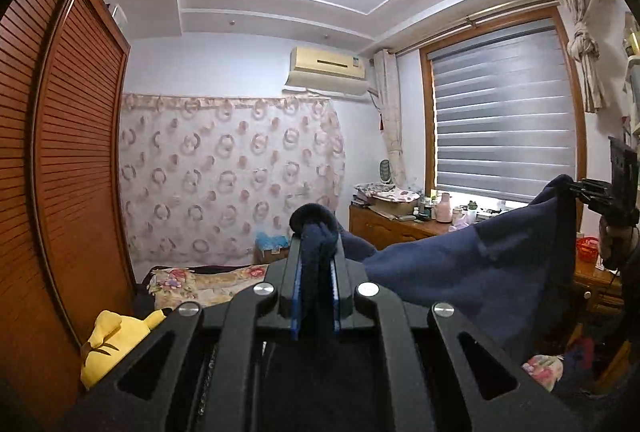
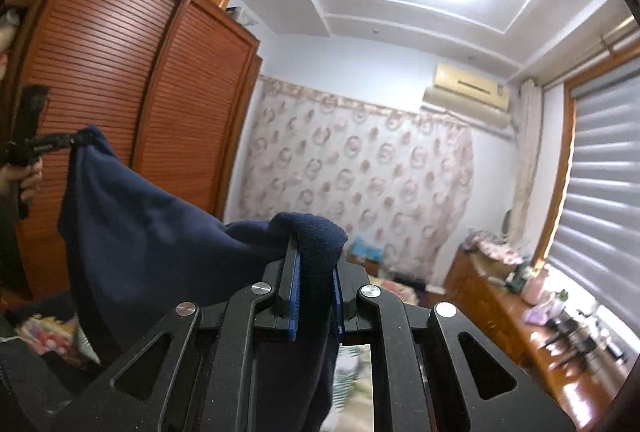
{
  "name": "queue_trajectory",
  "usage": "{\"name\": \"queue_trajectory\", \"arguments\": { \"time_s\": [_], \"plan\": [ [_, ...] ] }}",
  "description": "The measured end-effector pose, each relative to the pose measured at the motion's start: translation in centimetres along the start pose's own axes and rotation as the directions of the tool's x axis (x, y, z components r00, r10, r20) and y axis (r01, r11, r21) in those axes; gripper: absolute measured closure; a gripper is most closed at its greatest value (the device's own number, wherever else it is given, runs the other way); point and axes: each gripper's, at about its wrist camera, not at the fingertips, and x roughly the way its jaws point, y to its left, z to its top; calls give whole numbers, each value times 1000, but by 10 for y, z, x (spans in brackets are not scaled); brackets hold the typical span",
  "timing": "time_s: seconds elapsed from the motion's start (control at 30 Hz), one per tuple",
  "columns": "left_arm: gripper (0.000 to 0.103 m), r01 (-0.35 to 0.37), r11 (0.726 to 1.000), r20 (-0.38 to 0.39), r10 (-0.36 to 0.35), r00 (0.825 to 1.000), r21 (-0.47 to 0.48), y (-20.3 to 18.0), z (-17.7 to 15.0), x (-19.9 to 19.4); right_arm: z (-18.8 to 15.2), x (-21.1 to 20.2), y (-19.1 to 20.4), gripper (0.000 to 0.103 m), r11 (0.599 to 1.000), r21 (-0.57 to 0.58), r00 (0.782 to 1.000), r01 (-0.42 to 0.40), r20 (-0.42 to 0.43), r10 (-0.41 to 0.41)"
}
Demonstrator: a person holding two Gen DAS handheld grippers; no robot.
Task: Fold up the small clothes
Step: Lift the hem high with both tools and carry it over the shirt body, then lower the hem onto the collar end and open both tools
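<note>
We hold the navy cloth (image 1: 472, 264) up in the air, stretched between our two grippers, well above the bed (image 1: 200, 284) and level with the wardrobe (image 1: 76, 151). The left gripper (image 1: 316, 264) has its jaws clenched on one bunched corner; the right gripper (image 2: 316, 264) has its jaws clenched on the other.

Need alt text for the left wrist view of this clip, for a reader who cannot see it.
The left gripper is shut on a bunched corner of a navy blue garment, which stretches across to the right gripper pinching its other corner, held in the air. Behind are a bedroom's louvred wardrobe, patterned curtain and blinded window.
</note>
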Motion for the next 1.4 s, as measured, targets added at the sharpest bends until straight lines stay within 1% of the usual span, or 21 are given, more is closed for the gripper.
{"name": "queue_trajectory", "arguments": {
  "time_s": [0.1,0.17,0.27,0.33,0.37,0.43,0.5,0.57,0.6,0.63,0.7,0.73,0.83,0.87,0.93,1.0,1.1,1.27,1.33,1.4],
  "plan": [
    [95,-6,1000,-13,6,1000,7,2,-2,19,1,17,-11,93,1000,-7,999,29,-30,-29],
    [95,-3,1000,-37,4,999,7,2,-8,34,-5,30,-16,93,999,-17,997,42,-62,-43],
    [95,-14,1000,-95,15,995,11,8,-28,70,-25,57,-26,93,999,-3,991,45,-123,-45],
    [95,-27,1000,-145,27,989,2,14,-46,99,-39,70,-30,93,999,-3,986,53,-160,-52],
    [95,-31,999,-169,30,985,-4,17,-54,114,-50,85,-34,93,999,1,981,54,-185,-53],
    [95,-46,999,-237,42,970,-11,31,-85,157,-77,122,-41,93,998,15,970,53,-239,-48],
    [95,-60,998,-308,51,950,-21,37,-113,197,-109,163,-48,93,998,33,954,53,-298,-41],
    [95,-63,998,-348,50,936,-27,39,-137,225,-142,204,-53,93,997,45,931,64,-363,-43],
    [95,-68,997,-372,54,927,-23,39,-150,241,-156,217,-56,93,997,51,923,62,-382,-38],
    [95,-76,997,-394,64,917,-14,37,-161,256,-176,236,-58,93,997,52,911,62,-412,-35],
    [95,-84,996,-433,79,898,8,34,-184,283,-203,263,-60,93,996,51,888,69,-458,-38],
    [95,-87,996,-444,87,892,20,34,-191,294,-219,278,-61,93,996,53,875,68,-483,-34],
    [95,-99,994,-477,106,872,40,30,-208,322,-254,309,-65,93,997,50,850,67,-525,-31],
    [95,-101,994,-489,109,865,43,30,-213,331,-259,315,-65,93,996,47,846,70,-533,-34],
    [95,-106,993,-500,119,858,55,29,-217,342,-273,331,-71,93,996,53,835,77,-549,-35],
    [95,-108,991,-508,130,851,73,29,-221,354,-283,344,-77,93,994,65,830,89,-556,-37],
    [94,-112,991,-521,134,843,74,33,-223,367,-294,357,-82,92,991,82,825,102,-563,-39],
    [94,-107,990,-553,142,821,95,37,-234,388,-310,381,-85,92,988,103,808,114,-588,-32],
    [90,-107,990,-575,140,806,90,41,-239,398,-318,391,-85,92,987,111,800,119,-600,-29],
    [86,-108,992,-599,124,791,64,45,-242,402,-323,399,-85,91,985,117,789,125,-613,-27]
  ]
}}
